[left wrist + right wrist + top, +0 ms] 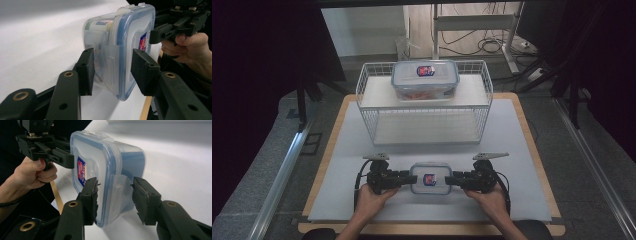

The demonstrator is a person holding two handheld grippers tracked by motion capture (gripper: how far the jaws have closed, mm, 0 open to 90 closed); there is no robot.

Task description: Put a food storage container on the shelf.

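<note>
Lifting the small lunch box (430, 178) off the white mat (512, 150) near the front edge needs both sides to rise together. Left gripper (411, 178) and right gripper (449, 179) stand half open around its end flaps; they seem to pinch, but gaps show.

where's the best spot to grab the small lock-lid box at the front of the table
Judging by its pose, take the small box at its two short ends, over the clip flaps, coming in level from left and right. It lies flat with its lid up, so the left gripper and right gripper can straddle lid and base together.
</note>
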